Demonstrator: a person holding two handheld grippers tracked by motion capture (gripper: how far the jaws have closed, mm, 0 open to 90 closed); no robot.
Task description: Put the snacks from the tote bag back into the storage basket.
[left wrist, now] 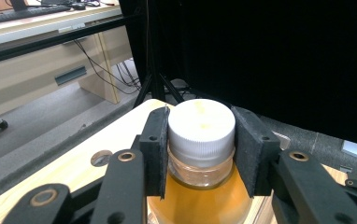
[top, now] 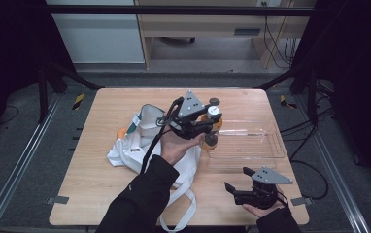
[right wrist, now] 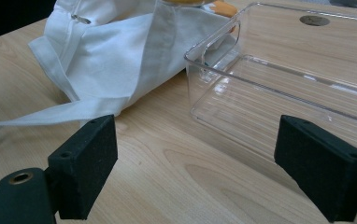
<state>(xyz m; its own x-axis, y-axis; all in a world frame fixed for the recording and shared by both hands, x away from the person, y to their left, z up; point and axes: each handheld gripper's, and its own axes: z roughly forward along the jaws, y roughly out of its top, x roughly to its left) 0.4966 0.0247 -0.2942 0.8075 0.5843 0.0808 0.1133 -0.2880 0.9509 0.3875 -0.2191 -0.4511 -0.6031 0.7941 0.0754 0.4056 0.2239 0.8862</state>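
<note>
The left gripper (left wrist: 200, 154) clamps the upright orange bottle (left wrist: 200, 196) at its white cap (left wrist: 201, 123), which points up; the right gripper (right wrist: 214, 163) gapes empty.

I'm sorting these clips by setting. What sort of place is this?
Probably a lab or office test room: a small wooden table inside a black frame, loose cables on the floor, and a desk behind.

A light wooden table (top: 91, 194) is carrying everything here, its grain and rounded corners showing. A white cloth bag (top: 130, 145) is lying crumpled left of centre, its straps trailing toward the near edge. Just beside it on the right, a clear plastic tray (top: 271, 153) is sitting flat on the wood, the bag's edge reaching its near corner.
</note>
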